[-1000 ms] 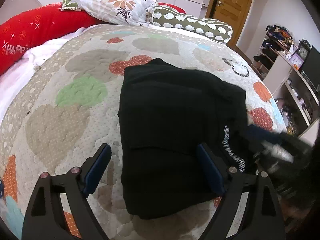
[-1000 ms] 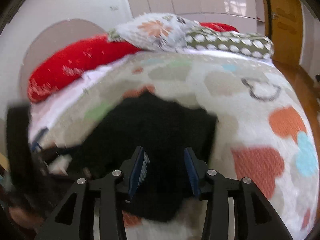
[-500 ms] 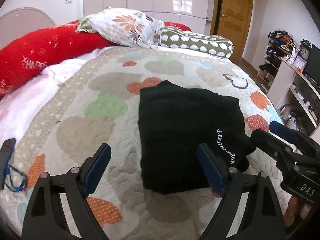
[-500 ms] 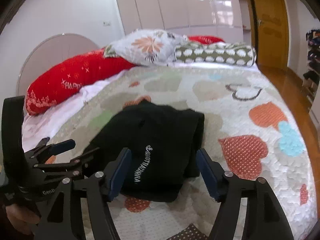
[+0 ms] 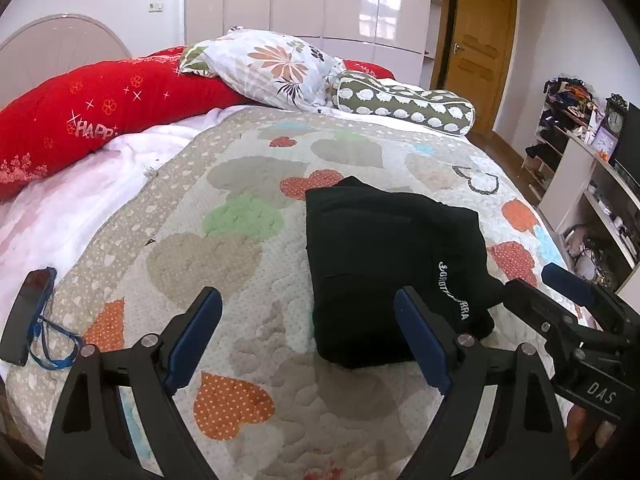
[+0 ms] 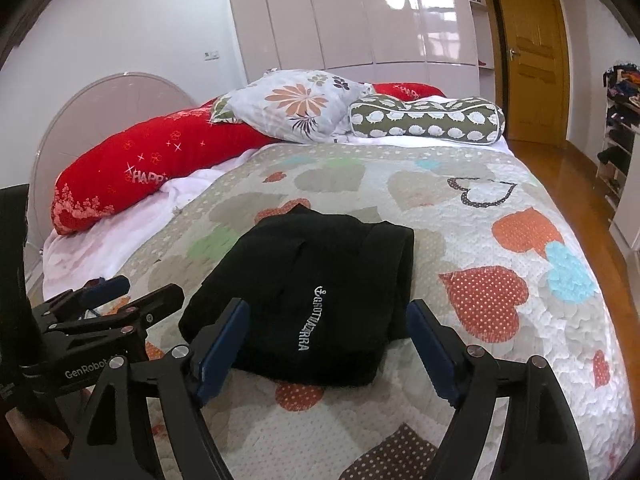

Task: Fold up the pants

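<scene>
The black pants (image 5: 380,248) lie folded into a compact bundle on the heart-patterned quilt (image 5: 240,264), white lettering on the top layer. In the left wrist view my left gripper (image 5: 306,300) hangs open above the quilt, just short of the bundle's near left corner, with nothing held. In the right wrist view the pants (image 6: 320,260) sit just beyond my right gripper (image 6: 328,308); its jaws are opening and its pads touch no cloth. Each gripper shows in the other's view: the right gripper (image 5: 560,280) at the right edge, the left gripper (image 6: 120,292) at the left.
A red bolster (image 5: 100,120), a floral pillow (image 5: 272,64) and a spotted roll pillow (image 5: 404,104) line the bed's head. A phone (image 5: 28,320) with a blue strap lies at the quilt's left edge. Shelves (image 5: 592,184) and a wooden door (image 5: 476,56) stand to the right.
Both grippers have drawn back and up from the pants, so more of the bed shows. The right jaws have spread from narrow to wide; the folded pants stay put.
</scene>
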### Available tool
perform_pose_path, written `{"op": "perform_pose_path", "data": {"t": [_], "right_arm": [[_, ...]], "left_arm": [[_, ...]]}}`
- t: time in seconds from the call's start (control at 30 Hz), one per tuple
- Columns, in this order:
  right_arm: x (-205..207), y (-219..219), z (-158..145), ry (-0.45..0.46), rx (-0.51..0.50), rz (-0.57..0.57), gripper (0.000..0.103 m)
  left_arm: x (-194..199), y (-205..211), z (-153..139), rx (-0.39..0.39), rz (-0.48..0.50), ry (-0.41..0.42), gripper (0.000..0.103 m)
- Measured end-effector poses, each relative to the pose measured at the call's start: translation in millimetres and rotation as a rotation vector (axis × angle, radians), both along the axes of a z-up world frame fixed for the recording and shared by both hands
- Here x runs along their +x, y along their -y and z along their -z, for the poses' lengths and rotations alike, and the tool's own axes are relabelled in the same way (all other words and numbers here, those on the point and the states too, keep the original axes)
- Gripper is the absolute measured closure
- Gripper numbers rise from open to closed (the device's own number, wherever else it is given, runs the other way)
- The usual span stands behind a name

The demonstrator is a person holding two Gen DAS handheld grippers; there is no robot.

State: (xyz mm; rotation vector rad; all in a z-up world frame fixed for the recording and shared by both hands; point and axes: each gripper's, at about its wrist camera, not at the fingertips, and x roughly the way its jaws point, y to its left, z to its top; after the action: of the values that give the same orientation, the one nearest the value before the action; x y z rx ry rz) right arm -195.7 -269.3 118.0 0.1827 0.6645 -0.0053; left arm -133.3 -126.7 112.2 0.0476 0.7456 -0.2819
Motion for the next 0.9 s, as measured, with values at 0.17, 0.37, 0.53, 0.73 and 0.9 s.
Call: {"op": "perform_pose_path", "data": {"t": [0.17,0.37,0.53,0.73,0.9], "right_arm": [[-5.3,1.7,-0.1,-0.004,0.006,0.005,0.02],[-7.2,1.6,2.0,-0.017,0.002,0.004,0.02],[-8.3,1.9,2.5,-0.018,0.006,0.005,0.02],[-9.2,3.1,5.5,-0.025,0.003,0.006,0.02],[-8.1,1.0,8.7,-0.034,-0.006,0.003,0.02]], "left_arm": [[-4.1,-0.9,-2.2,-0.001,-0.002,0.007,0.014],[-8.7,1.5,-7.0,0.013,0.0,0.029,0.014],[-11.2,3.1,-8.1,0.021,0.001,0.038,0.014],[-12.8,7.6,-7.9,0.033,0.008,0.034,0.014],[-12.3,8.8,-7.1,0.032,0.01,0.026,0.014]]}}
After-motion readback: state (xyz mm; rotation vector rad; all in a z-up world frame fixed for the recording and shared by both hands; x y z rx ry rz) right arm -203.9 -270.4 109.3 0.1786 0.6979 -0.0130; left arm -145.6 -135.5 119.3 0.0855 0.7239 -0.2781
